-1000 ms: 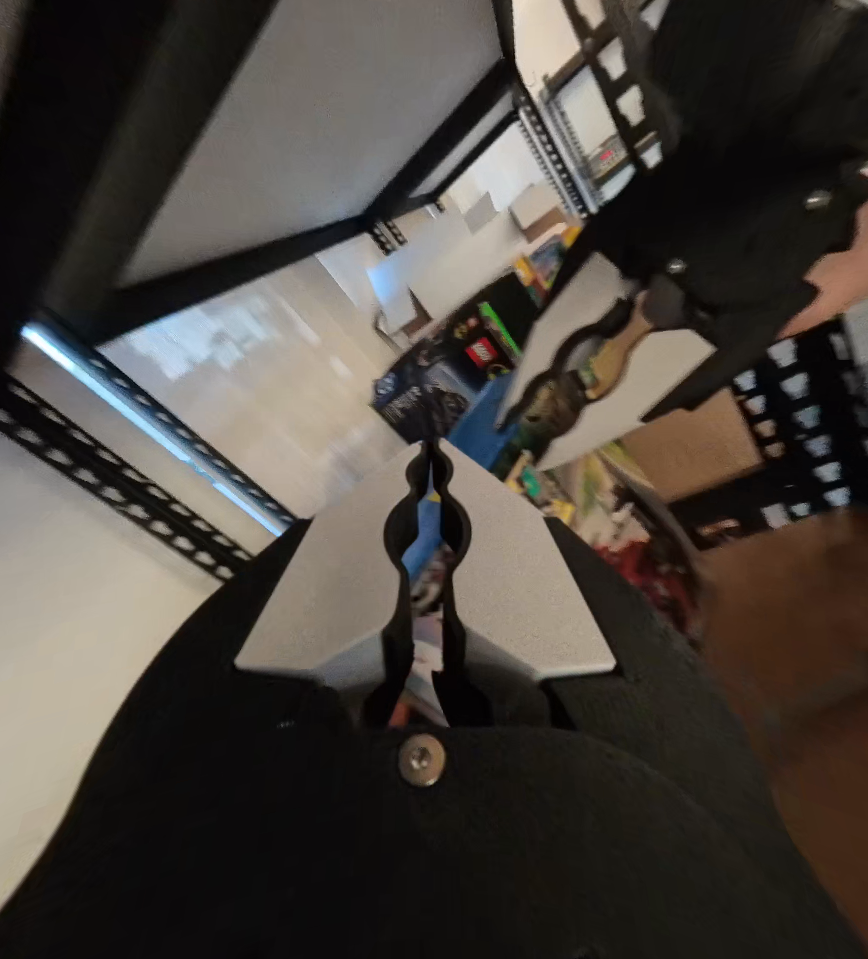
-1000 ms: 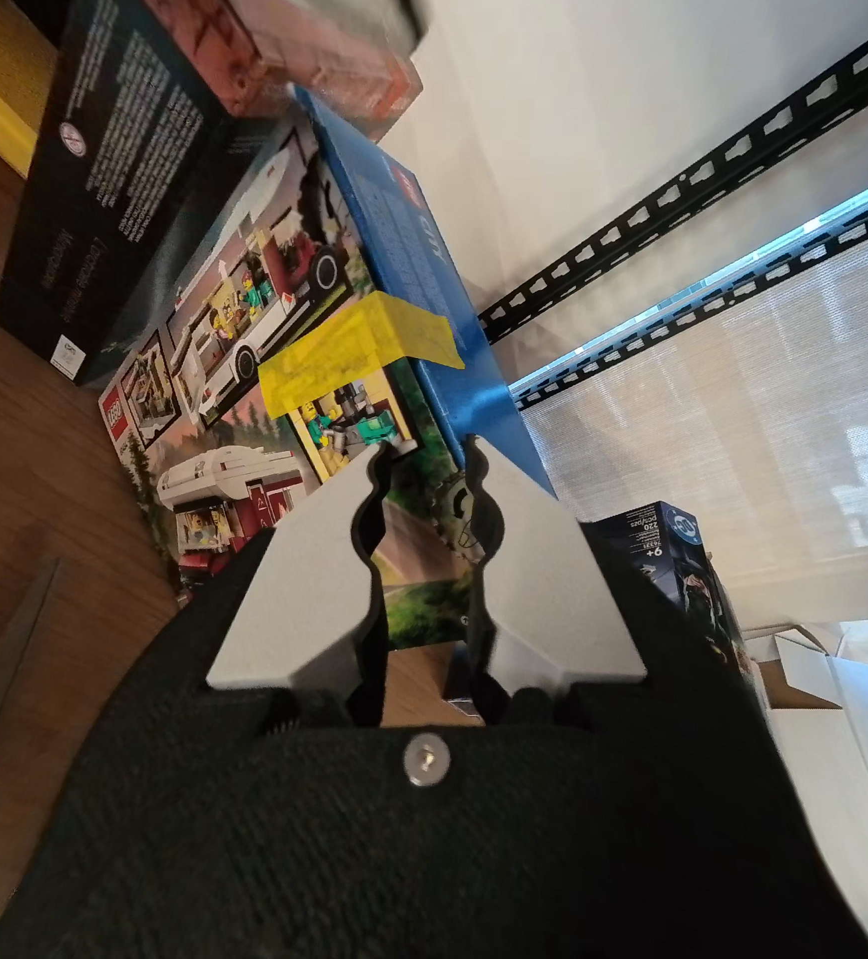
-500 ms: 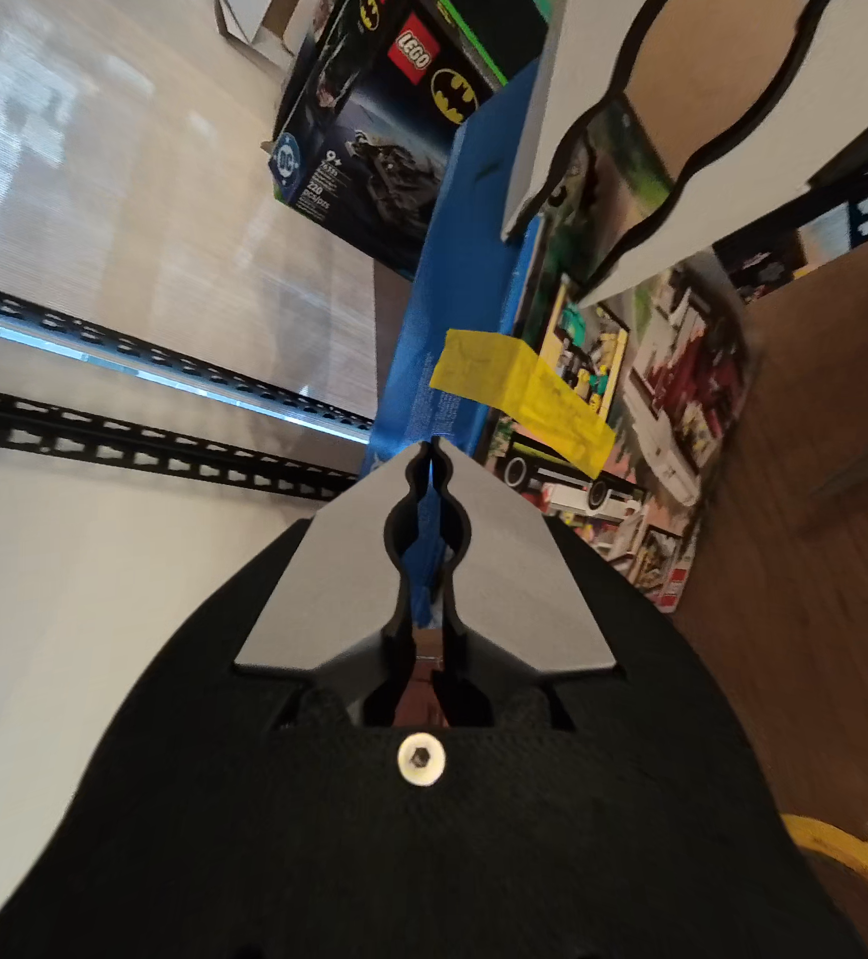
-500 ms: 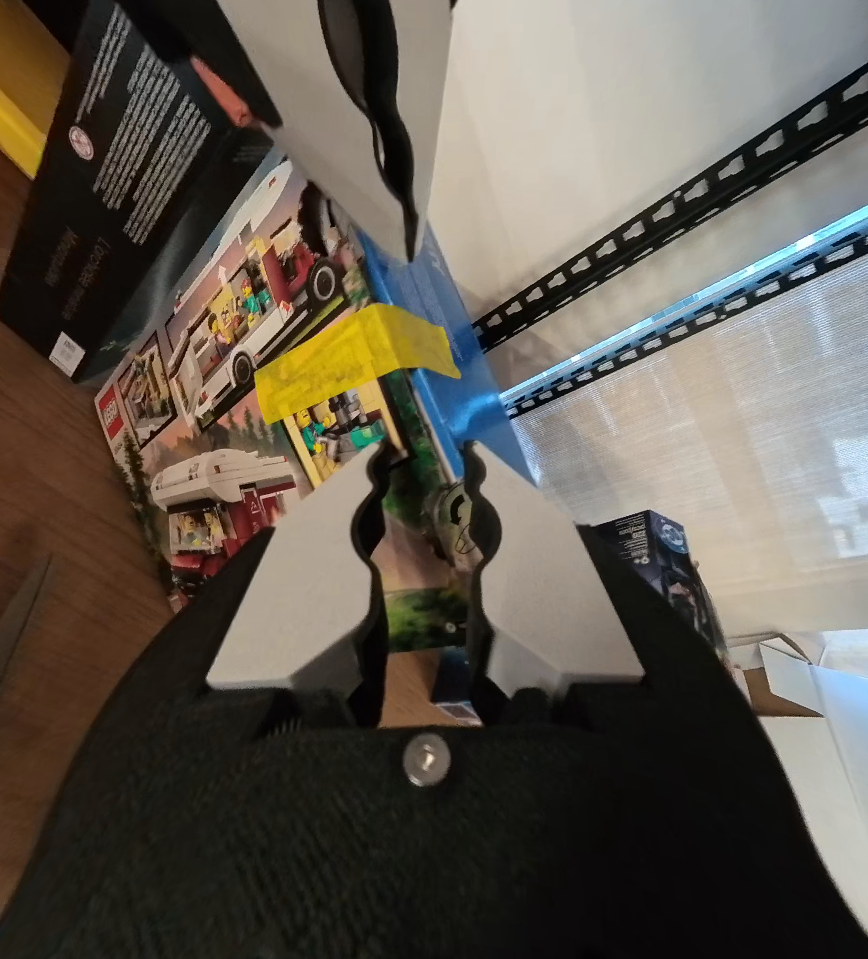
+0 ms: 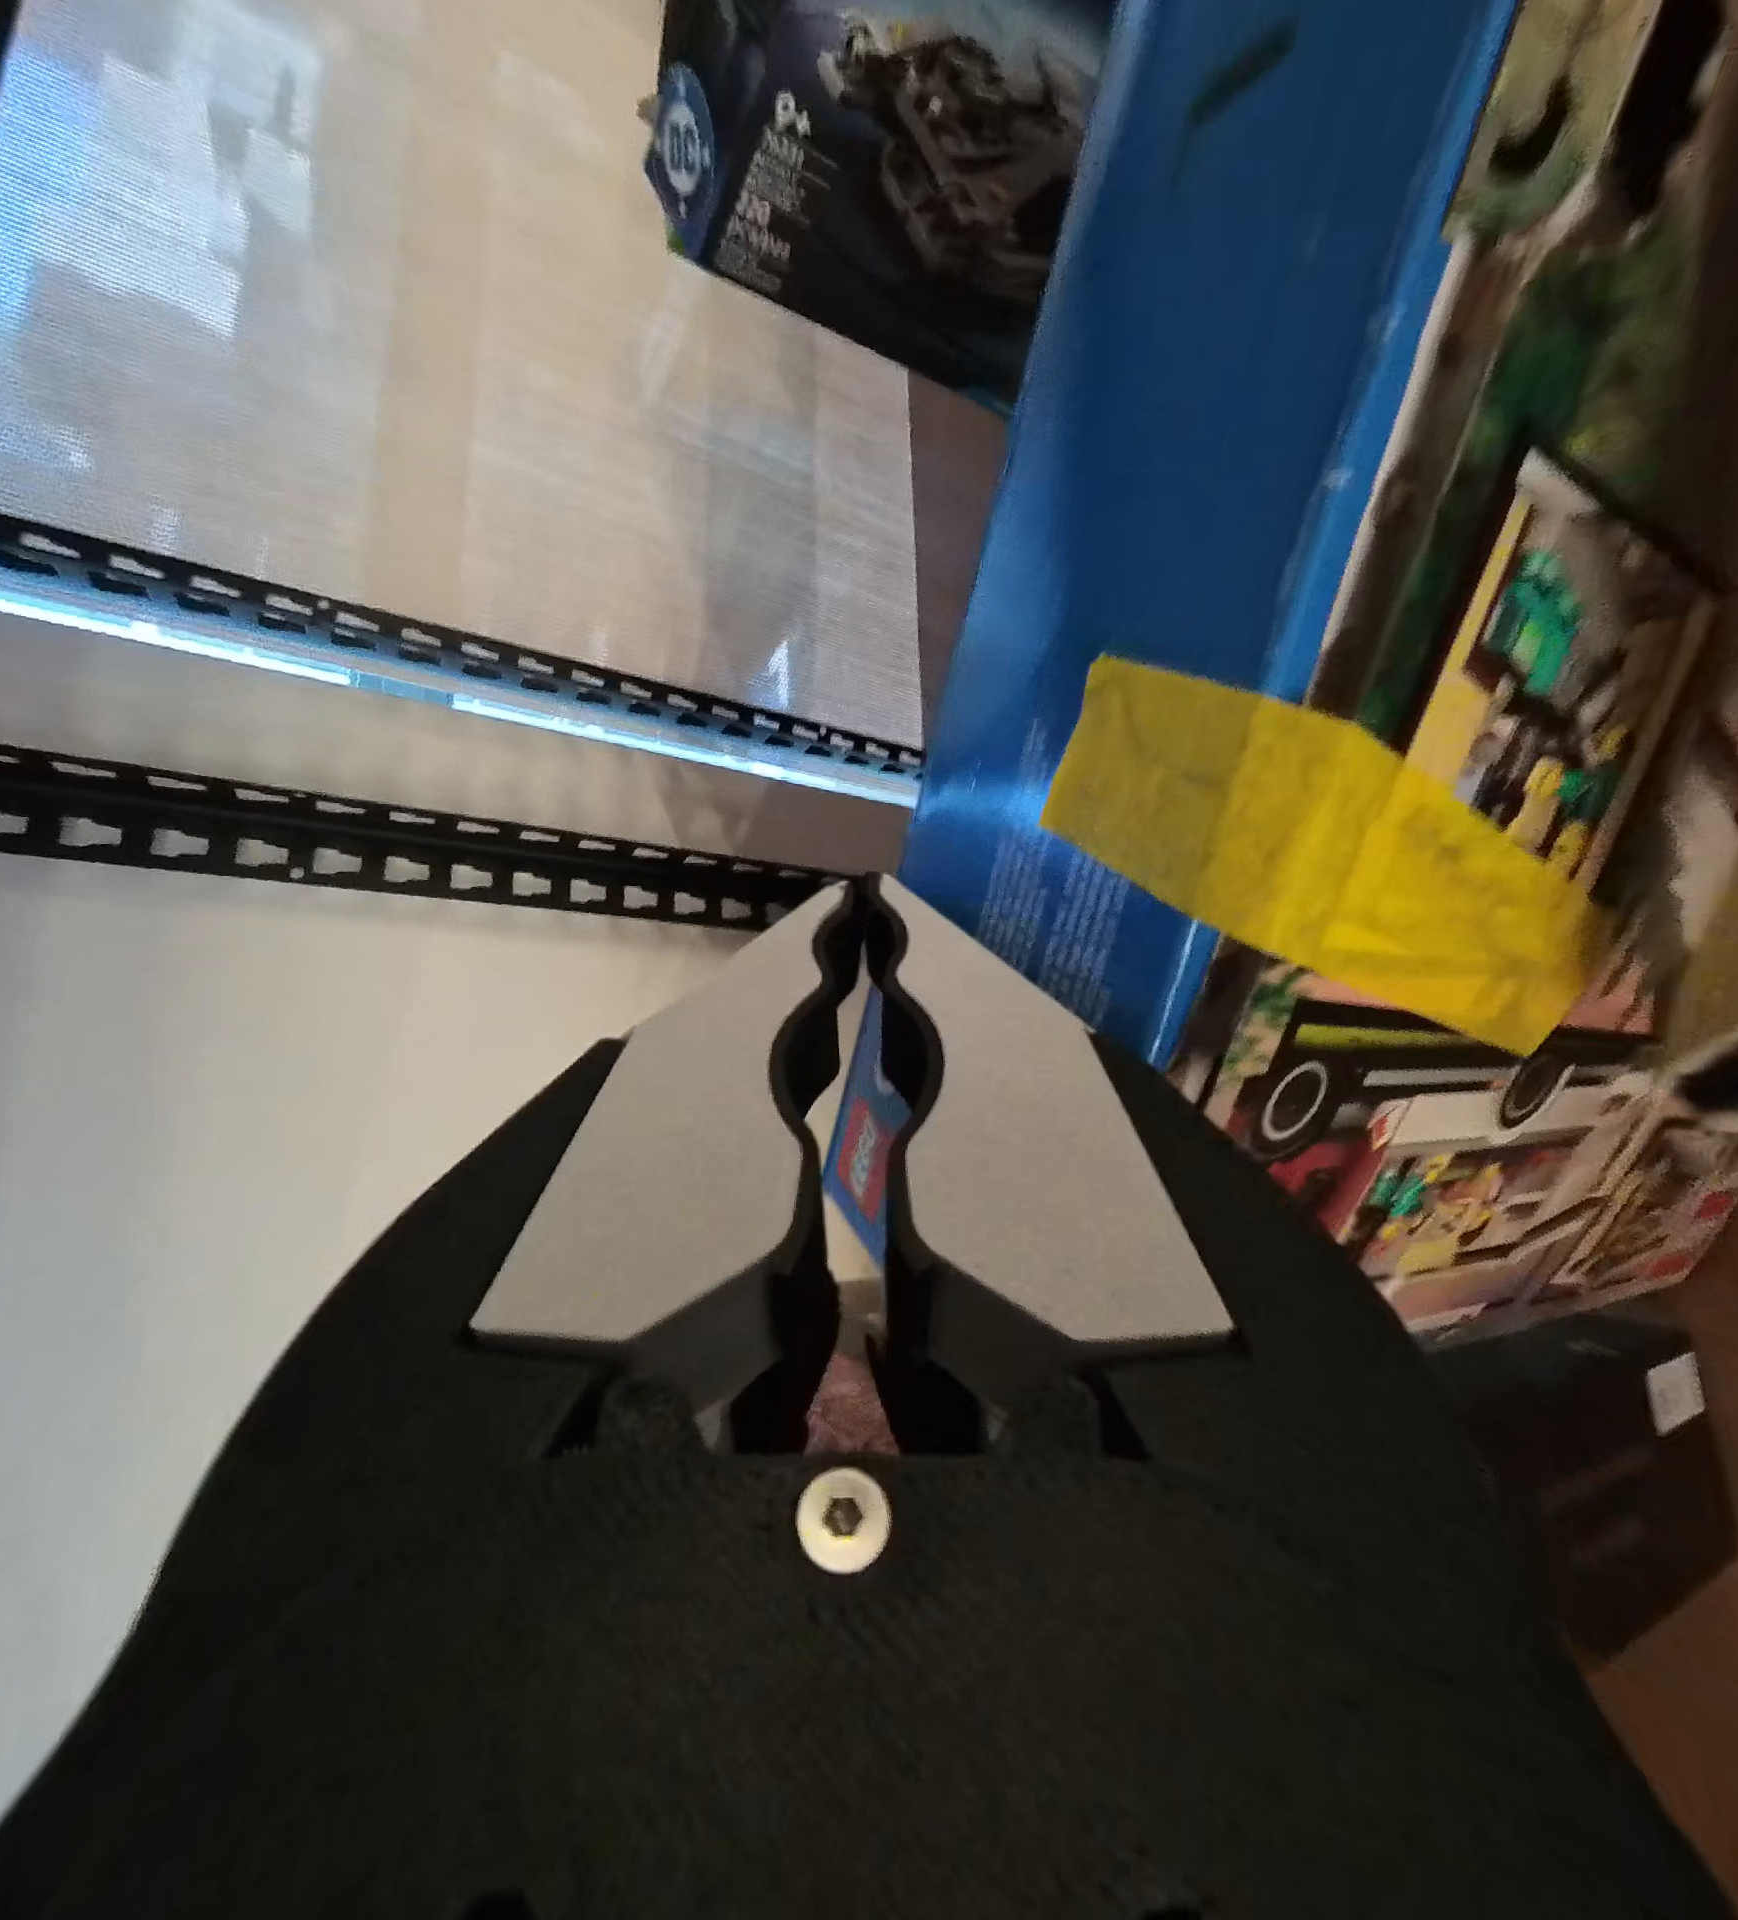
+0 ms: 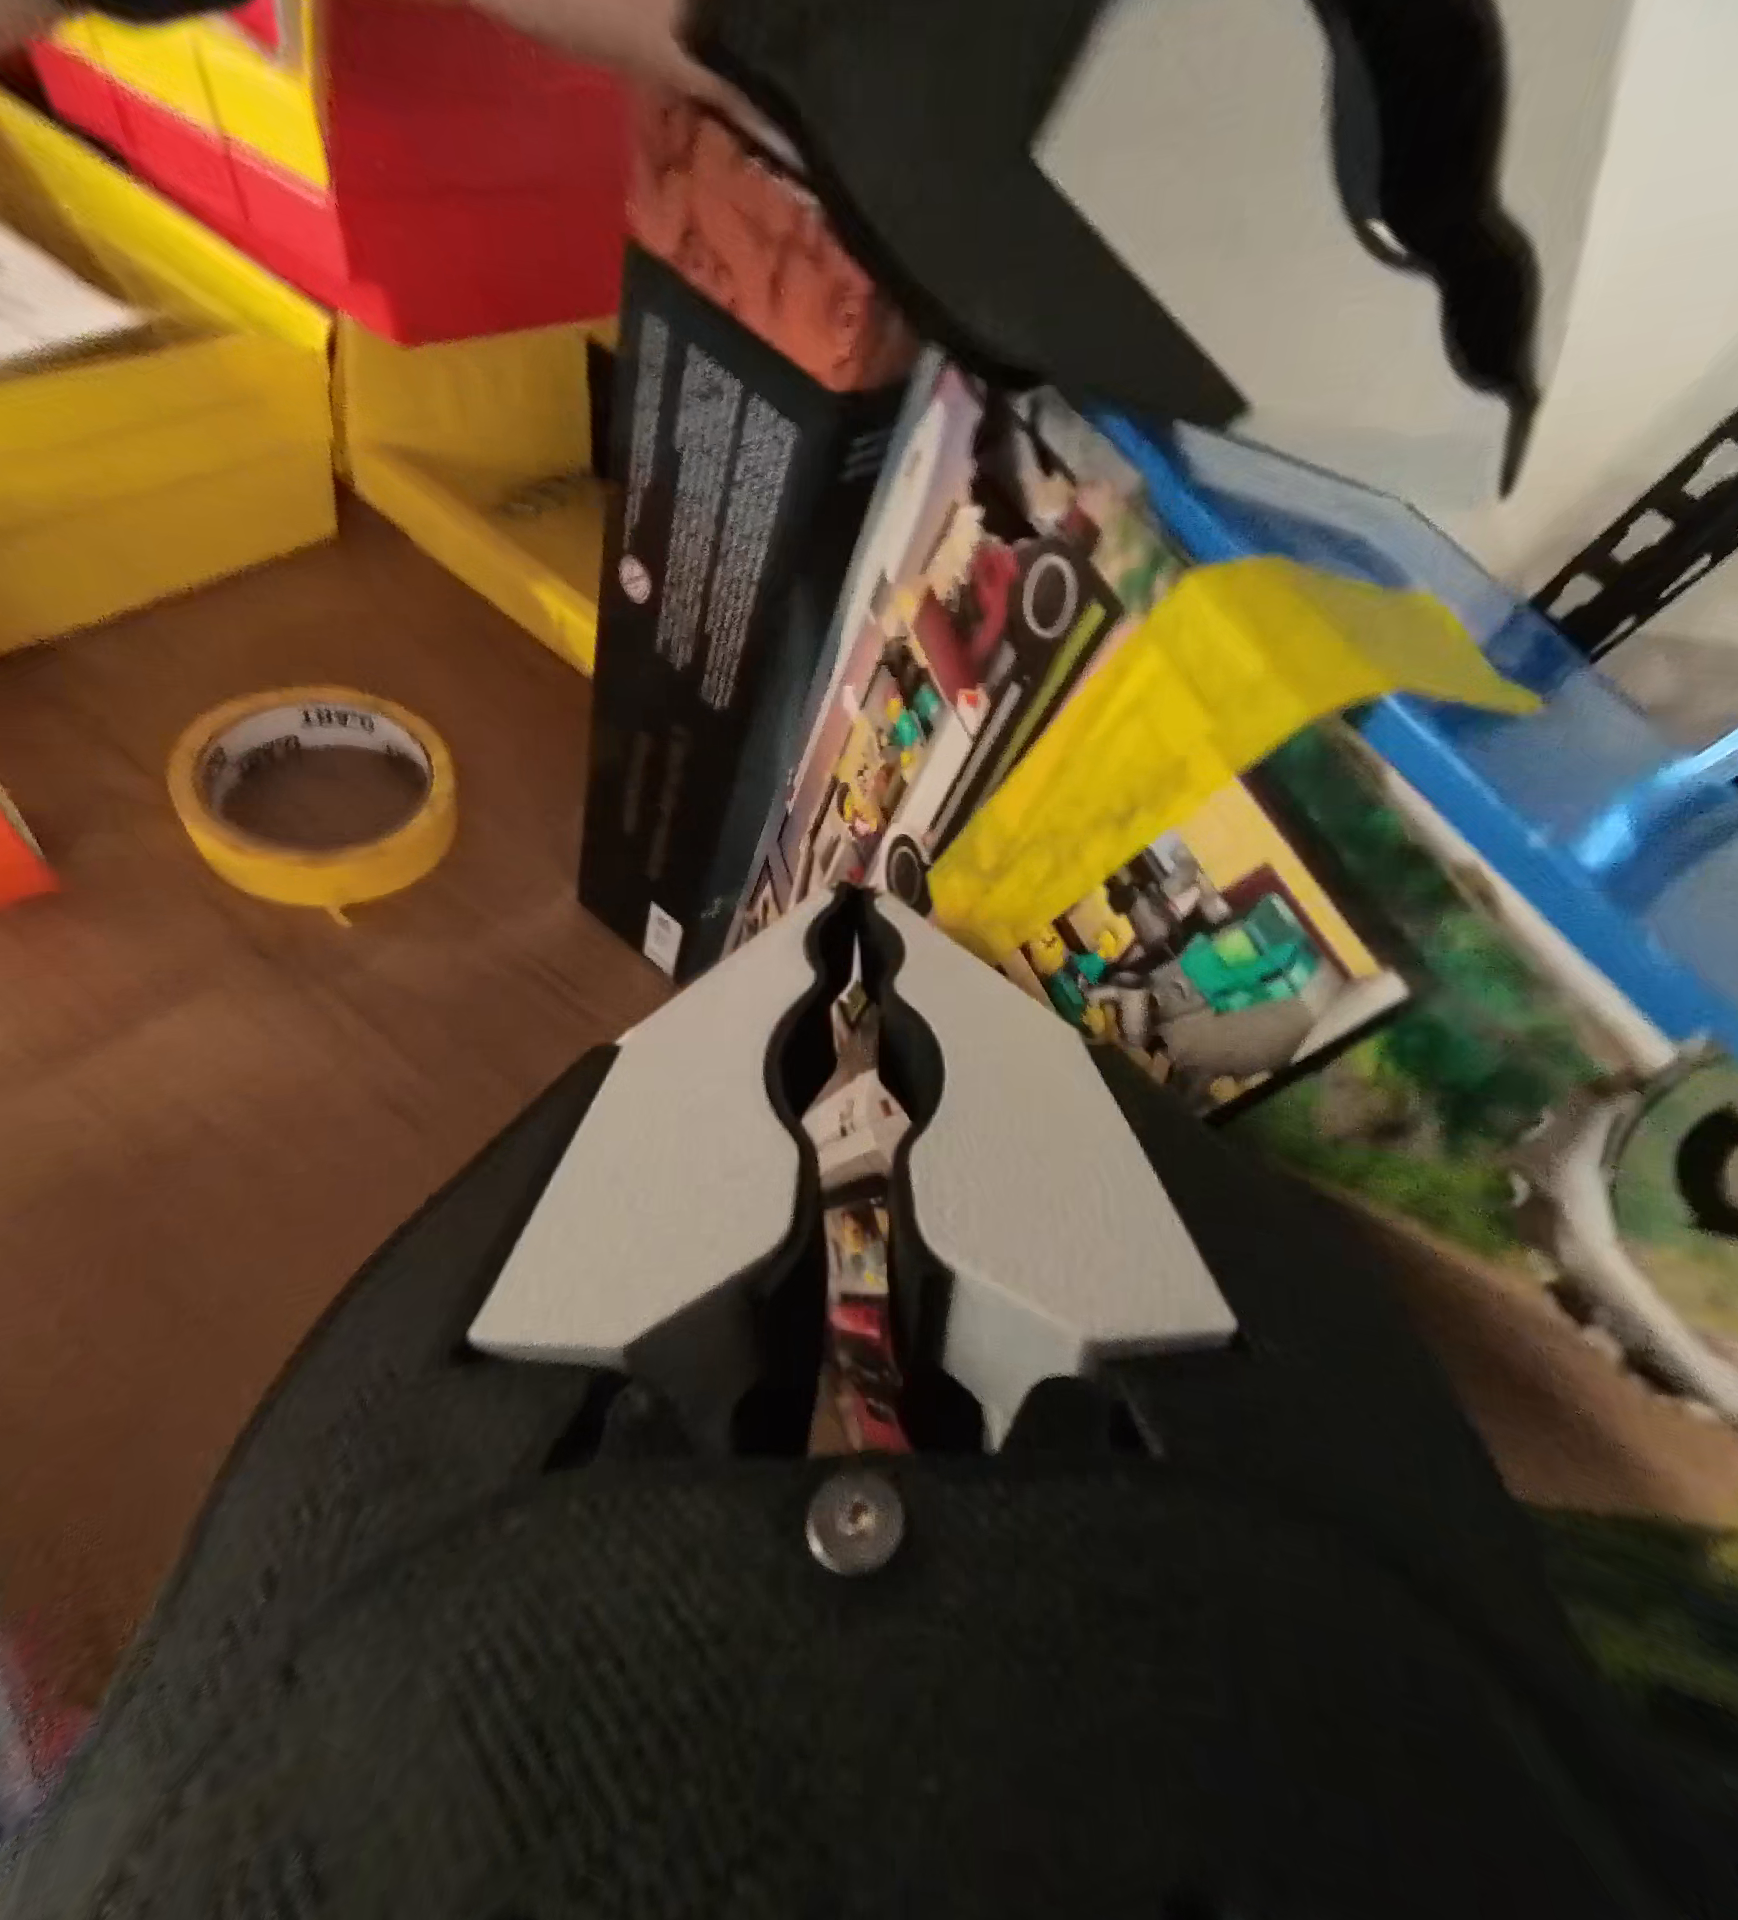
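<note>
Brown wood-grain shelf board (image 6: 169, 1091) runs under everything, with a pale wall and black slotted shelf rails (image 5: 356, 831) behind. At far left of the right wrist view stand yellow boxes (image 6: 106, 457) with a red box (image 6: 470, 166) stacked on them; whether anything is inside any of these closed boxes cannot be told. Beside them a roll of yellow tape (image 6: 314, 795) lies flat on the board, apart from everything else. Next comes a tall black box (image 6: 709, 623) standing on end, its side touching the big blue toy box (image 6: 1467, 935), which stands on an edge with its picture face toward the camera. A strip of yellow tape (image 6: 1187, 707) is already stuck across the blue box, folded over the edge between picture face and blue side; the lower end looks wrinkled and the end on the blue side seems to lift slightly. The right gripper (image 6: 863, 914) hangs just before the picture face below the strip, jaws together and empty. The left gripper (image 5: 865, 894), seen above in the right view, sits by the box's blue side, jaws together, holding nothing. Farther back, in the left wrist view, a dark box (image 5: 875, 177) rests behind the blue one.
</note>
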`<state>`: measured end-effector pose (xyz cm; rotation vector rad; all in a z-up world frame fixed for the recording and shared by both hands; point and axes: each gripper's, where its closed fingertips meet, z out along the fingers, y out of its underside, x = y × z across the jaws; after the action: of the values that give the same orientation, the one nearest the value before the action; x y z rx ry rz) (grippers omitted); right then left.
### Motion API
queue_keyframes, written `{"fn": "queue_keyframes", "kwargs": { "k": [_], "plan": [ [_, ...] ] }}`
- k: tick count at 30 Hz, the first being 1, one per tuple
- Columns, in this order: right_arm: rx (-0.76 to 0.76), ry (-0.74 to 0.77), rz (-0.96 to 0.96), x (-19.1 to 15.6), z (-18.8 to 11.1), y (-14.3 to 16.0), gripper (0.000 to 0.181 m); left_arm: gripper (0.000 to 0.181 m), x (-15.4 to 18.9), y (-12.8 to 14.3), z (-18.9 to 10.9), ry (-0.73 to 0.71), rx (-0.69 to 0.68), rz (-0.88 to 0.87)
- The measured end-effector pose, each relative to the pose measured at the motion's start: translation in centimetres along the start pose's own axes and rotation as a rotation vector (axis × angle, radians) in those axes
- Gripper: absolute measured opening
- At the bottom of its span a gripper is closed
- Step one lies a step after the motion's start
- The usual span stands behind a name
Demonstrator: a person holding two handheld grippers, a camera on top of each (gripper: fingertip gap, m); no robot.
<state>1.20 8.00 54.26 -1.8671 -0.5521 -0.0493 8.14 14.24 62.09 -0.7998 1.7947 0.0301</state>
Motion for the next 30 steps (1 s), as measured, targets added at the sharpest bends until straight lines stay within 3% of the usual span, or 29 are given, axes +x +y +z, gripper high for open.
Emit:
{"fn": "queue_keyframes", "kwargs": {
  "k": [1, 5, 9, 11, 18, 22, 27, 30],
  "plan": [
    [0.027, -0.011, 0.051, 0.2, 0.2, 0.1, 0.000, 0.000, 0.2, -0.3, -0.1, 0.005, 0.014, -0.004],
    [0.084, -0.037, 0.127, 1.2, 0.5, 0.5, 0.000, 0.000, 0.4, -0.2, -0.1, -0.007, -0.006, 0.056],
    [0.370, 0.034, 0.213, 3.3, -2.5, -3.3, 0.000, 0.000, 0.5, -0.2, -0.1, 0.033, -0.004, 0.001],
    [0.421, 0.054, 0.195, 3.5, -4.0, -4.5, 0.000, 0.000, 0.5, -0.1, -0.2, 0.048, -0.009, -0.024],
    [0.225, 0.057, 0.196, 4.5, -3.9, -5.8, 0.000, 0.000, 0.7, 0.4, -0.2, 0.101, -0.034, -0.065],
    [0.311, 0.209, 0.170, 8.1, -7.4, -9.1, 0.000, 0.000, 0.7, 0.3, -0.3, 0.073, -0.029, -0.029],
    [0.037, 0.000, 0.328, 7.4, -4.2, -6.9, 0.000, 0.000, 0.8, 0.3, -0.3, 0.112, -0.010, -0.080],
    [-0.110, -0.009, 0.306, 6.9, -3.1, -5.0, 0.000, 0.000, 0.9, 0.4, -0.3, 0.121, -0.012, -0.082]
  ]
}}
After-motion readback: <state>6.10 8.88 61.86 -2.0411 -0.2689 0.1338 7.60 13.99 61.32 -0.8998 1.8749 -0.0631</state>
